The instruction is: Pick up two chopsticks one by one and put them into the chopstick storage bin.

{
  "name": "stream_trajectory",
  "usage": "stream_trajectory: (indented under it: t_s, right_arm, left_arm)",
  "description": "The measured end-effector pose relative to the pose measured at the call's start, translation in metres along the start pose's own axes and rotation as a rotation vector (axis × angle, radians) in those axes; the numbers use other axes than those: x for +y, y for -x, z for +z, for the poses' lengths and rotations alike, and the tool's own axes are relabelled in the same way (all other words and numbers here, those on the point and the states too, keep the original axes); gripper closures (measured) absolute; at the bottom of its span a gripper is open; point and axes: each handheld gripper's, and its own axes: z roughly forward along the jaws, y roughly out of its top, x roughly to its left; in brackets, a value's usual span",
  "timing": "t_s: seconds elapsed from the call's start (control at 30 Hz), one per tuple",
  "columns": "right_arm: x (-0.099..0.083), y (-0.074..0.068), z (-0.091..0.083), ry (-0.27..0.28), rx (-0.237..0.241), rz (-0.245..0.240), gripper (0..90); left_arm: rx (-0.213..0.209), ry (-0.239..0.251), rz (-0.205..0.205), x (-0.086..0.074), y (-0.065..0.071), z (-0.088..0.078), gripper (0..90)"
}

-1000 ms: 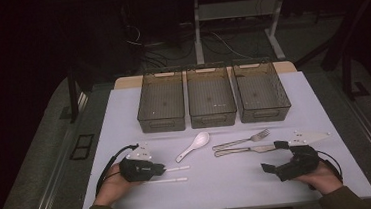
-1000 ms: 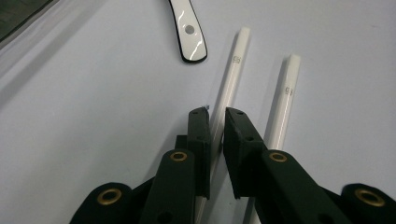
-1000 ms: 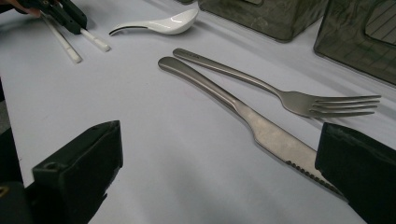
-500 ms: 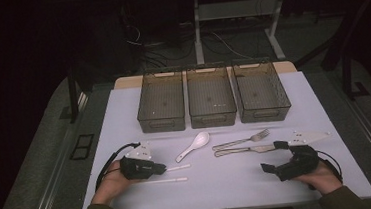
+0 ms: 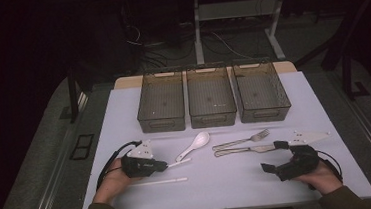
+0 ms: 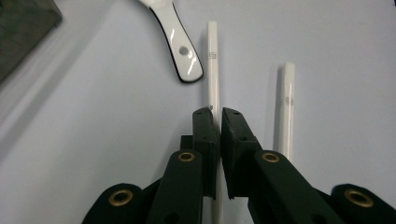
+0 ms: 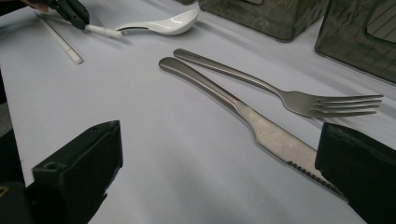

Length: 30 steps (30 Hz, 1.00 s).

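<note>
My left gripper [image 6: 218, 114] is shut on the near end of a white chopstick [image 6: 212, 65] that lies on the white table. The high view places this gripper [image 5: 164, 165] at the front left, the chopstick [image 5: 180, 162] pointing right from it. A second white chopstick [image 6: 287, 107] lies loose beside it, nearer the front edge [image 5: 159, 182]. A white ceramic spoon [image 5: 195, 144] rests just past the held chopstick's tip. My right gripper [image 7: 219, 140] stands open at the front right [image 5: 274, 156], its jaws either side of a steel knife's [image 7: 224, 100] blade. A steel fork [image 7: 261, 84] lies beside the knife.
Three dark mesh bins [image 5: 160, 101] [image 5: 211, 97] [image 5: 261, 91] stand side by side at the back of the table. The white table top [image 5: 229, 181] ends close behind both hands. The floor around it is dark, with desk legs and cables.
</note>
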Motion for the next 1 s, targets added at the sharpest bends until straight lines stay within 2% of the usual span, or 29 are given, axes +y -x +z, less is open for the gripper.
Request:
stream_trajectory:
  t_s: [0.07, 0.37, 0.6, 0.8, 1.0]
  right_arm:
    - [0.000, 0.000, 0.000, 0.000, 0.000, 0.000, 0.9]
    - [-0.001, 0.000, 0.001, 0.000, -0.007, -0.005, 0.8]
    - [-0.004, -0.002, 0.007, 0.011, -0.015, -0.003, 0.8]
    - [-0.004, -0.002, 0.008, 0.009, -0.017, -0.001, 0.8]
    - [-0.004, -0.002, 0.008, 0.010, -0.018, -0.002, 0.8]
  left_arm:
    - [0.007, 0.008, 0.010, 0.004, 0.000, -0.001, 84.2]
    - [0.036, 0.057, -0.024, 0.021, 0.001, -0.006, 84.3]
    - [0.056, 0.090, -0.030, 0.032, -0.001, -0.011, 84.3]
    - [0.076, 0.132, -0.039, 0.041, -0.002, -0.017, 84.3]
    - [0.104, 0.185, -0.041, 0.057, -0.005, -0.025, 84.3]
